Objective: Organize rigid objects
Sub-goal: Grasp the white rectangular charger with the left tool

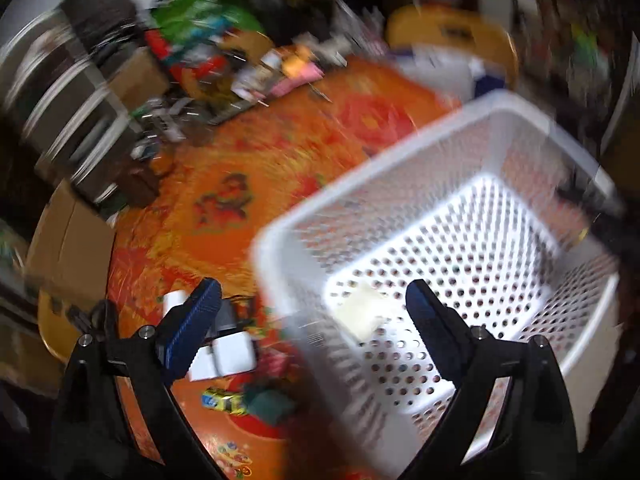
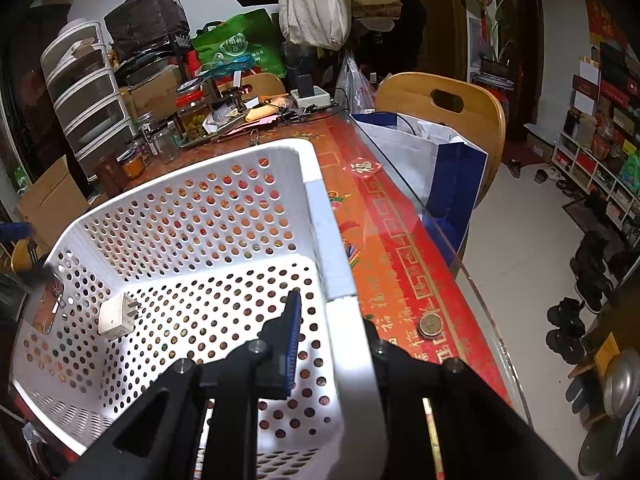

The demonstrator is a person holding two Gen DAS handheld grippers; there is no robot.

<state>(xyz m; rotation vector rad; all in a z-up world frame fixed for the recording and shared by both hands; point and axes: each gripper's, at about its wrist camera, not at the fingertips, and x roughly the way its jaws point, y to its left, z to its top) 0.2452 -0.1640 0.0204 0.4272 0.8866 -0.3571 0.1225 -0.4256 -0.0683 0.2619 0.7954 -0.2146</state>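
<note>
White charger point(image 2: 118, 317) lying on the floor of the white basket point(image 2: 192, 160), near one wall. Basket on the red tablecloth point(image 2: 400, 248). Right gripper point(image 2: 332, 340) clamped on the basket's near rim, one finger inside, one outside. Left gripper point(image 1: 314, 312) spread wide, holding nothing, hovering over the basket's corner; more chargers point(image 1: 224, 354) below on the cloth.

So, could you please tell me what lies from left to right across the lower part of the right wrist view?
White plug adapter on the basket floor → white perforated plastic basket's right wall → round brass-coloured tin on the red tablecloth → dark shoes on the floor.
</note>
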